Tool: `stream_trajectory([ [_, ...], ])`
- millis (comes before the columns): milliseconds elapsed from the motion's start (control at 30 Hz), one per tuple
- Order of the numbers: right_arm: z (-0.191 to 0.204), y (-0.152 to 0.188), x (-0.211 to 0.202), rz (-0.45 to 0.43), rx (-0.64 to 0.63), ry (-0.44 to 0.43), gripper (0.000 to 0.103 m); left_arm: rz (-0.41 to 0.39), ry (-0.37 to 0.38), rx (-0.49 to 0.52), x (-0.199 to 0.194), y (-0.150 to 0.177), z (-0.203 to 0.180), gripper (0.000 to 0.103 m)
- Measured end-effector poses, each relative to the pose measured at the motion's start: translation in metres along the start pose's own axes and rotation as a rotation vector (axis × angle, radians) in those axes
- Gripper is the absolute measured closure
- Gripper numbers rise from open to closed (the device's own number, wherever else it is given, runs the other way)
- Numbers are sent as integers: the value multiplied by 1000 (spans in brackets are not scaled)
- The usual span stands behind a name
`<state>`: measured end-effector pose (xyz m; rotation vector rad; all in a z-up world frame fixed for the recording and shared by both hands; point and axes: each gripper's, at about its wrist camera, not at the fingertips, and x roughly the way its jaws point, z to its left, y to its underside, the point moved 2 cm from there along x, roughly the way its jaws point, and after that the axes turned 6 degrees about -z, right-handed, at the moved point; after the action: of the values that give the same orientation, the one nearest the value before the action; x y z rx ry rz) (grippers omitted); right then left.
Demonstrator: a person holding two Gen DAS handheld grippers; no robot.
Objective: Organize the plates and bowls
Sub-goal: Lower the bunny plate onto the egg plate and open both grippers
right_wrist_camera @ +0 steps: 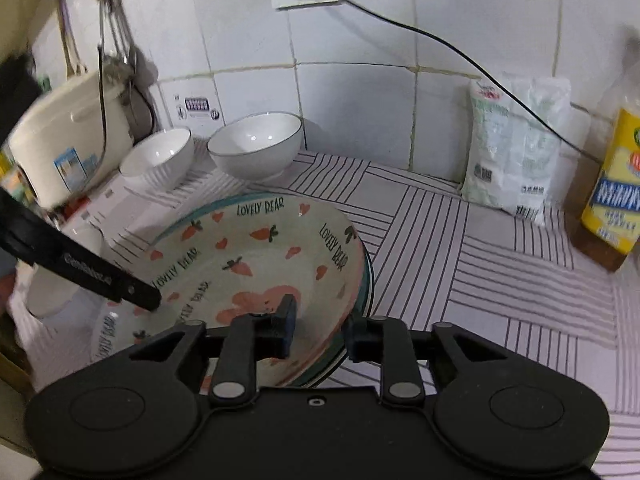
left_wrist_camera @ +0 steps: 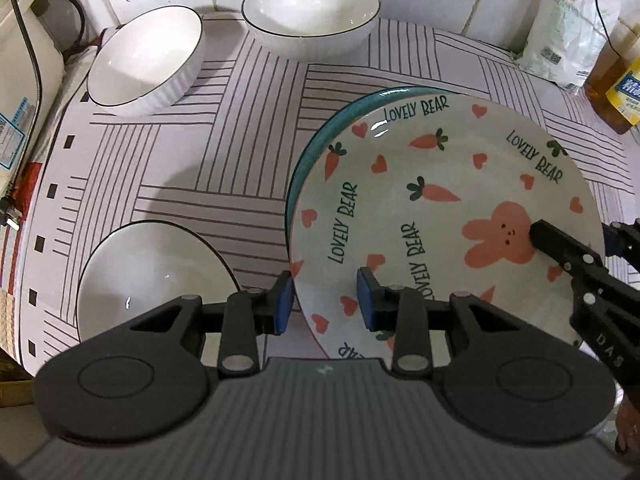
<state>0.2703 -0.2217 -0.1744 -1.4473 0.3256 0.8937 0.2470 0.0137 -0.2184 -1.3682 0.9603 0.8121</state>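
A "Lovely Bear" plate [left_wrist_camera: 440, 208] with carrots and a pink rabbit lies on a teal-rimmed plate [left_wrist_camera: 320, 128] on the striped cloth. My left gripper [left_wrist_camera: 326, 300] is open, its jaws straddling the plate's near-left rim. My right gripper [right_wrist_camera: 320, 328] is open, its jaws either side of the same plate's [right_wrist_camera: 256, 256] right rim. It also shows in the left wrist view [left_wrist_camera: 560, 244], a finger over the rabbit. Three white bowls stand on the cloth: near left [left_wrist_camera: 152, 276], back left [left_wrist_camera: 148, 60], back middle [left_wrist_camera: 312, 8].
A cream rice cooker [right_wrist_camera: 68, 140] stands at the left. A white bag [right_wrist_camera: 516, 148] and a yellow-labelled oil bottle [right_wrist_camera: 616, 192] stand at the back right against the tiled wall. A cable [right_wrist_camera: 440, 40] hangs from a wall socket.
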Motion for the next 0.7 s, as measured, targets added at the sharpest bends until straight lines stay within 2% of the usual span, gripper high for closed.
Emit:
stream_trajectory([
  [167,5,0,4,-8,-2,32,64,-7,-16,-15,3,-3,2,72],
  [333,15,-1,6,-14,-56,82,59,-15,-40,-29,6,-4,1,72],
  [567,24,1,7,-5,-101,160,60,-1,-49,-34,2,-4,1,72],
  [633,26,4,4,-28,-118,196,61,-3,-47,-29,-5,-4,0,72],
  [700,24,4,-2,-53,-96,176,61,-11,-53,-18,-15,-4,0,72],
])
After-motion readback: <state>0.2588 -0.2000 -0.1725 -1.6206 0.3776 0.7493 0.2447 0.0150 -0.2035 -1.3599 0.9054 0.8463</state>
